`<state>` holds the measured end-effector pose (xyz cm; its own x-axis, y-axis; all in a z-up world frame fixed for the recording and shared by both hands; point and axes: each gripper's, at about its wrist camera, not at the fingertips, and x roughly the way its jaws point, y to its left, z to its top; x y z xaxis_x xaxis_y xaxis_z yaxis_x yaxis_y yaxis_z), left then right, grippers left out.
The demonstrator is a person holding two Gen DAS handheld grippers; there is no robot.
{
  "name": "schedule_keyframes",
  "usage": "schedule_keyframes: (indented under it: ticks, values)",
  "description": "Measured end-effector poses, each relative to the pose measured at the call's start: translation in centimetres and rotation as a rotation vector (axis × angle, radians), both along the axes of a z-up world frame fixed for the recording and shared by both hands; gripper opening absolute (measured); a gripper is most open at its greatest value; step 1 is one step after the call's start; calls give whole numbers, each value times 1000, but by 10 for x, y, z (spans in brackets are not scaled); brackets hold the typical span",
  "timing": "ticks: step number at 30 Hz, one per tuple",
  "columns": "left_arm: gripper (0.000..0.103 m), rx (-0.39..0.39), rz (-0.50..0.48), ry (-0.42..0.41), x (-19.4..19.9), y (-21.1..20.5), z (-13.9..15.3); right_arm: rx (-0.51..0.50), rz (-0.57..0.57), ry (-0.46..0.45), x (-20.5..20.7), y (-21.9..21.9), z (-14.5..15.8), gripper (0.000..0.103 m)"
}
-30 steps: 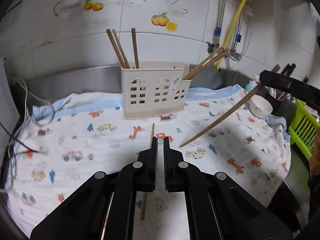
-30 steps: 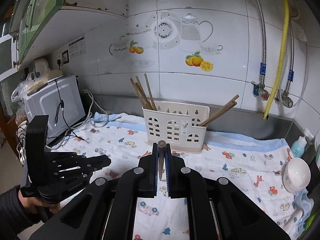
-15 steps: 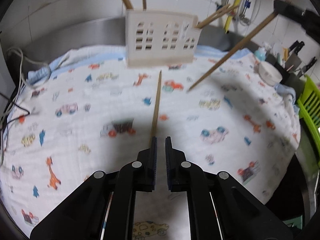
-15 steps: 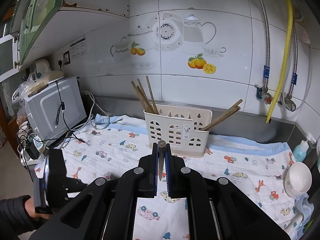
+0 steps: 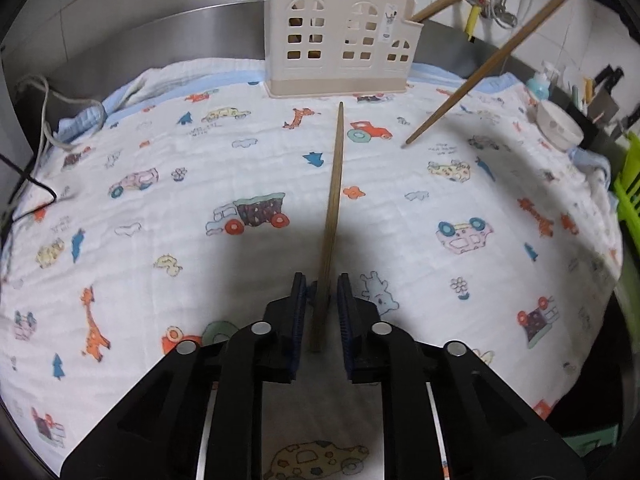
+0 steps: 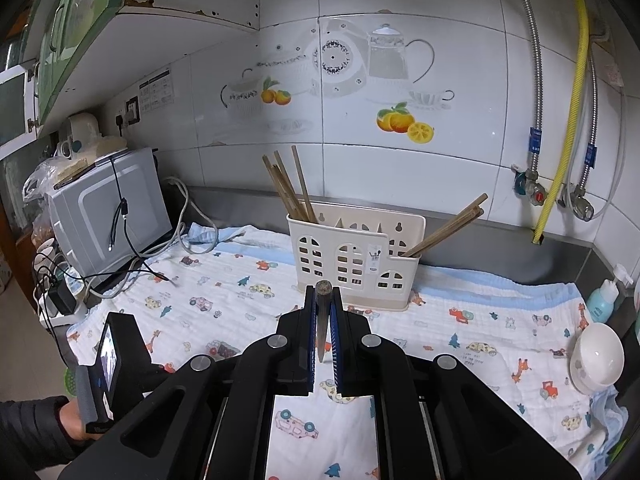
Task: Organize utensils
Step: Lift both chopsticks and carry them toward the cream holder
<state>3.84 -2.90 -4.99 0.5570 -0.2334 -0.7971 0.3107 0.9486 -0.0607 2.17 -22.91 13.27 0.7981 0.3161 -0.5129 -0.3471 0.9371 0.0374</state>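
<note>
A loose wooden chopstick (image 5: 335, 184) lies on the printed cloth (image 5: 160, 208), pointing at the cream utensil holder (image 5: 340, 40). Its near end sits between the jaws of my left gripper (image 5: 322, 284), which are opening; a gap shows on each side of the stick. My right gripper (image 6: 322, 294) is shut on another chopstick (image 6: 322, 320), seen end-on there. In the left wrist view that held chopstick (image 5: 480, 68) slants down above the cloth. The holder (image 6: 356, 256) has several chopsticks standing at its left end and leaning out at its right.
A grey microwave (image 6: 108, 212) and tangled cables (image 6: 132, 272) sit at the left. A white bowl (image 6: 598, 356) and a blue bottle (image 6: 604, 300) stand at the right edge, with a green rack (image 5: 630, 200) beyond. A sleeved hand (image 6: 72, 420) holds the left gripper.
My left gripper has dropped toward the cloth and tilted down, and its jaws have parted around the lying chopstick's near end. The right gripper has kept still.
</note>
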Motion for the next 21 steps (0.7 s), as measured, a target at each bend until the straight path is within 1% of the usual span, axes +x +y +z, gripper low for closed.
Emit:
schedule_keyframes:
  ticks: [1, 4, 9, 15, 21]
  values:
    - [7, 11, -1, -2, 0, -2, 0, 1, 0, 1, 0, 0, 0, 7]
    - [5, 4, -11, -9, 4, -1, 6, 1, 0, -2, 0, 0, 0, 7]
    - [5, -8, -20, -82, 6, -1, 36, -3, -3, -16, 3, -2, 5, 7]
    - [5, -42, -27, -162, 17, -2, 74, 3, -1, -29, 12, -5, 16, 7]
    - [5, -56, -41, -232, 33, -7, 103, 9, -1, -39, 21, -8, 28, 7]
